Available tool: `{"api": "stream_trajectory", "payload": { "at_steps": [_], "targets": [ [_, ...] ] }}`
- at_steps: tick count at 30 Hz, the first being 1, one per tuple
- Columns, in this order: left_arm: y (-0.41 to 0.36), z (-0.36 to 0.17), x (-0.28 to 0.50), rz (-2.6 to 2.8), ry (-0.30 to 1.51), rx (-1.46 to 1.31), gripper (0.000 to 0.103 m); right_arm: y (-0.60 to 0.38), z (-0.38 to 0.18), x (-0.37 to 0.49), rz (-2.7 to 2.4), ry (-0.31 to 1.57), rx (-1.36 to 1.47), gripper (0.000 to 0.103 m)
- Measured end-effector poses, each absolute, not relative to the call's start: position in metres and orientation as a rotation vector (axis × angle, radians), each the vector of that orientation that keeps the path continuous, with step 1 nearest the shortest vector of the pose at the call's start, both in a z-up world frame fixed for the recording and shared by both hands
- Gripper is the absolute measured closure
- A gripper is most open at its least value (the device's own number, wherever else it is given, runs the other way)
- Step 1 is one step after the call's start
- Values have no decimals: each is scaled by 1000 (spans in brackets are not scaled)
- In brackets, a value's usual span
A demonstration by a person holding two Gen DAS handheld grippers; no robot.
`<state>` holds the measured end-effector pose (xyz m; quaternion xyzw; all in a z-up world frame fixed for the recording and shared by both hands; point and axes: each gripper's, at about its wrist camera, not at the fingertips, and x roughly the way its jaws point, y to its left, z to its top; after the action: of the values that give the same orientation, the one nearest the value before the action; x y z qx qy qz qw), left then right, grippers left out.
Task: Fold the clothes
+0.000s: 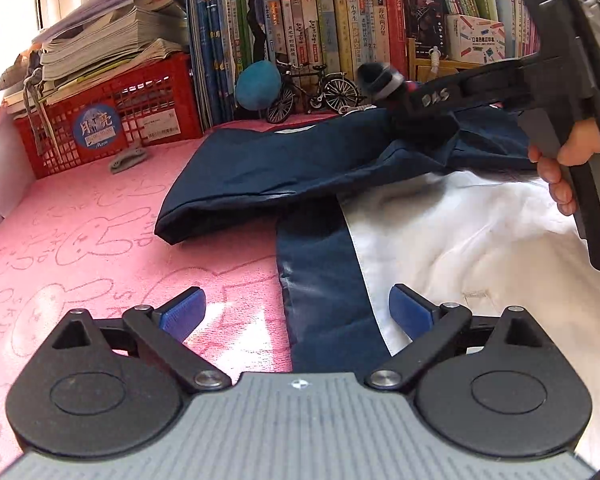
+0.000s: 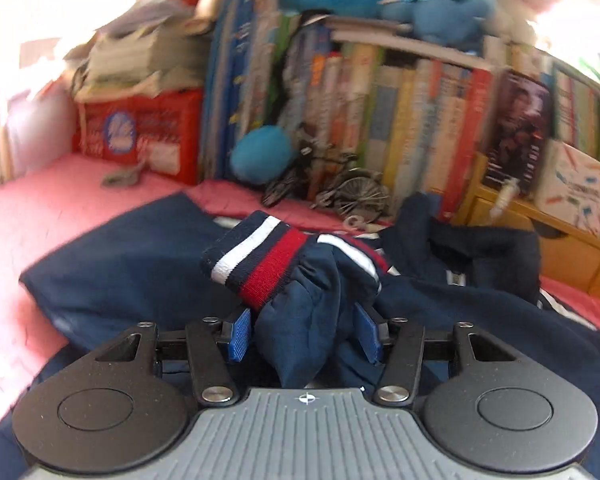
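Jacket sleeve [image 2: 300,320] bunched between right hand-held gripper [image 2: 305,330] pads

Jacket [image 1: 284,164]: navy shell, white lining [image 1: 480,240], spread open on pink blanket [image 1: 80,220], lining side up toward right edge. Navy front band [image 1: 320,264] runs along lining's left side. Left part folded over, lying flat across far half of blanket, creased. One sleeve [image 2: 300,320] bunched and lifted off surface, pinched in right gripper [image 2: 304,332]. Cuff [image 2: 256,268] ribbed, striped navy/white/red, sticking up past fingers, tilted left. Rest of navy fabric rumpled at far right near blanket's back edge.
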<state>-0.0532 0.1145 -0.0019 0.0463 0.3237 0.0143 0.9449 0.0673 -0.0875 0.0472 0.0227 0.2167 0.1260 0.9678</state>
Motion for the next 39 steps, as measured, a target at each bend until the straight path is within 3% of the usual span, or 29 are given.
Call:
{"api": "stream_trajectory", "payload": {
  "at_steps": [1,3,13,14,15,16,19,33,39],
  "targets": [
    [115,-2,-53,29,661,91,2,-88,46,71,236,436,64,39],
    [115,-2,-53,30,662,93,2,-91,44,76,207,438,98,14],
    [113,-2,-51,42,664,100,0,-120,27,85,239,583,237,13],
    [114,-2,-52,43,662,99,0,-123,25,86,243,597,251,21],
    [114,-2,-52,43,660,98,0,-126,24,87,246,611,264,41],
    [114,0,-53,43,651,101,1,-128,22,88,249,626,278,51],
    [113,8,-55,43,601,159,3,-137,20,91,253,655,306,61],
    [110,27,13,110,559,203,2,-175,105,117,100,330,-52,65],
    [116,24,41,205,542,230,2,-192,72,130,48,416,-59,64]
  ]
}}
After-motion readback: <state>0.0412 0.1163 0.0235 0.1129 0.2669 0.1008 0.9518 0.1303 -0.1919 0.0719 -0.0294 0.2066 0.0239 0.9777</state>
